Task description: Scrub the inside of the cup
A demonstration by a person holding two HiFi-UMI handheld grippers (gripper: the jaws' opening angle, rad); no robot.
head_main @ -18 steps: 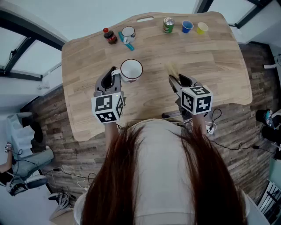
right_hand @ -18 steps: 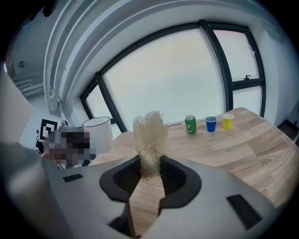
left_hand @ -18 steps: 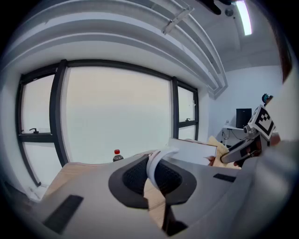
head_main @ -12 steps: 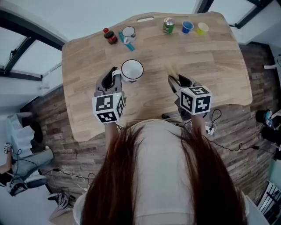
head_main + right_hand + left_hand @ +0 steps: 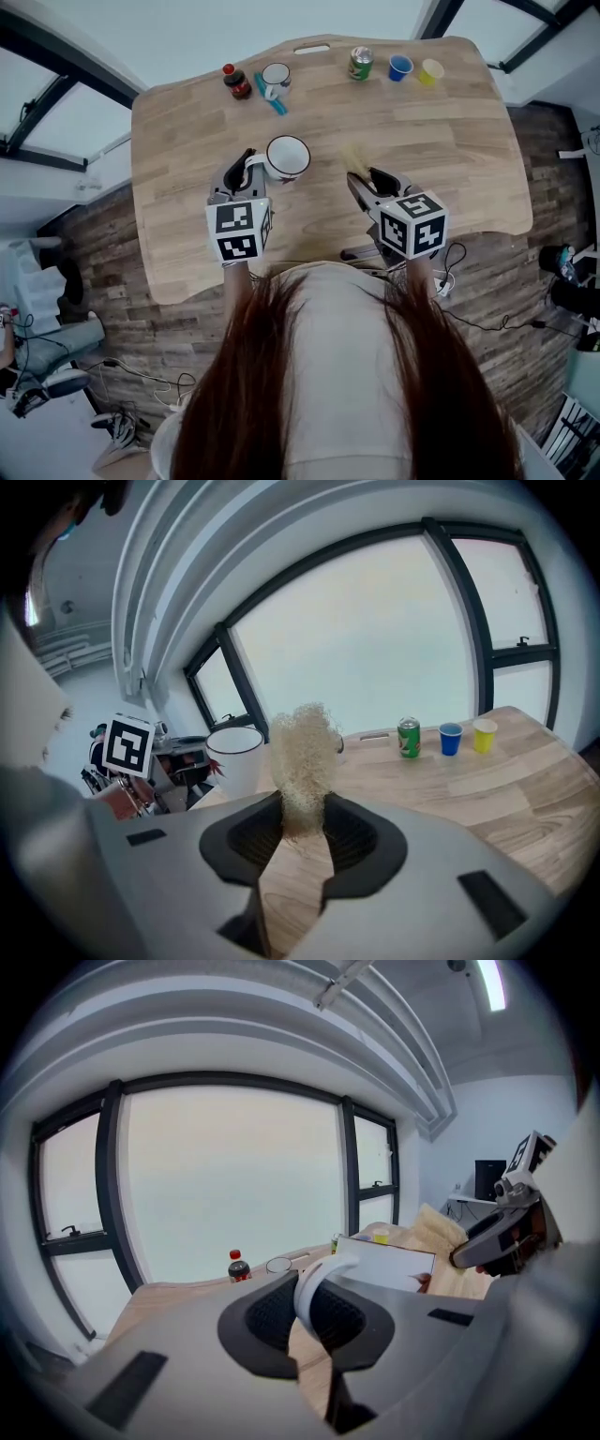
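Cup (image 5: 288, 157) near middle of counter (image 5: 441, 122), handle clamped between left gripper (image 5: 314, 1312) fingers. Right gripper (image 5: 302, 832) fingers closed on pale fibrous scrubber (image 5: 302, 747), beside cup, outside it.

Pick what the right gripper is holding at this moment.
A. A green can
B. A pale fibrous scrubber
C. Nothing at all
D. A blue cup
B: in the right gripper view, the right gripper has its jaws closed on the pale fibrous scrubber, which sticks up from between them.
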